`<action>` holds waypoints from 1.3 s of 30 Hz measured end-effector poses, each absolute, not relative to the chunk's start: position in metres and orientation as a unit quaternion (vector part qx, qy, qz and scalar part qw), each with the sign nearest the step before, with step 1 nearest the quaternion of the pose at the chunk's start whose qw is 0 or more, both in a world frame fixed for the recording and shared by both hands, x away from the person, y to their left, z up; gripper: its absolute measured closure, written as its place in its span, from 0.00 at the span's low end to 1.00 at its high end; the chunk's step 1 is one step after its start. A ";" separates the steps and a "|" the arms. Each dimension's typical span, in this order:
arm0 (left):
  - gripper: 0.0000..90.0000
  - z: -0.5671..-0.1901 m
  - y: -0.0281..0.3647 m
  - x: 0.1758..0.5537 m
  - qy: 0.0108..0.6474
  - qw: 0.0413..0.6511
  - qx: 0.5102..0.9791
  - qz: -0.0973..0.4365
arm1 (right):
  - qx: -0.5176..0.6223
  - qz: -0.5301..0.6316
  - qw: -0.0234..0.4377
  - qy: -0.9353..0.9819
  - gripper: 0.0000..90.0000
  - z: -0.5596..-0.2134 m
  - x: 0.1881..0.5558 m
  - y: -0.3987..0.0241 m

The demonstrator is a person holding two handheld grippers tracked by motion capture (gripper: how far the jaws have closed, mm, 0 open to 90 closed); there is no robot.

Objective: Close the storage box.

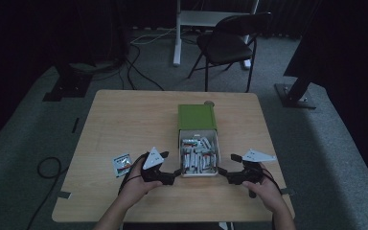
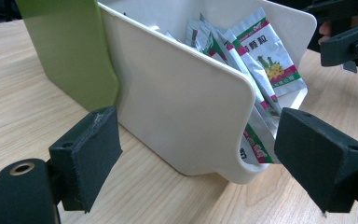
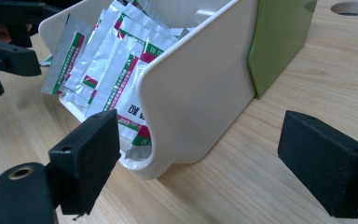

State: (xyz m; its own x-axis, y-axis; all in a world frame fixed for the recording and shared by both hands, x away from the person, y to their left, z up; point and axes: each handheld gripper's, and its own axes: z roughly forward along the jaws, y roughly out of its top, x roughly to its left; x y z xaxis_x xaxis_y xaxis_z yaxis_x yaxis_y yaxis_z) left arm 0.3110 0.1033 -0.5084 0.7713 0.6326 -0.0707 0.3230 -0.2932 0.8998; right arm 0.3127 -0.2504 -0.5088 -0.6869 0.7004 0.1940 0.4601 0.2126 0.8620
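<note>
My left gripper (image 1: 176, 171) and right gripper (image 1: 222, 171) flanked the white tray (image 1: 199, 173) of sachets (image 1: 197, 157) near the desk's (image 1: 124, 120) front edge, both spread, gripping nothing. From above I saw a loose sachet (image 1: 122, 164) toward the front-left corner; the gripper views showed the tray's side walls and green sleeve (image 2: 70, 51) close up.

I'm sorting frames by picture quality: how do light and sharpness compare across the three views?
High view: dim and underexposed, so the packets in the white drawer blur together. Left gripper view: bright, sachet print crisp, near jaws slightly soft. Right gripper view: equally bright, sachets sharp, a soft shadow under the drawer's corner.
</note>
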 end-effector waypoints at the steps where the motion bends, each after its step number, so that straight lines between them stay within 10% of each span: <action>1: 0.17 -0.508 0.103 0.312 0.304 0.515 0.787 0.150 | 0.380 0.503 0.117 0.767 0.14 -0.509 0.314 -0.251; 39: 0.17 -0.507 0.101 0.330 0.316 0.508 0.781 0.180 | 0.390 0.503 0.127 0.761 0.14 -0.514 0.330 -0.247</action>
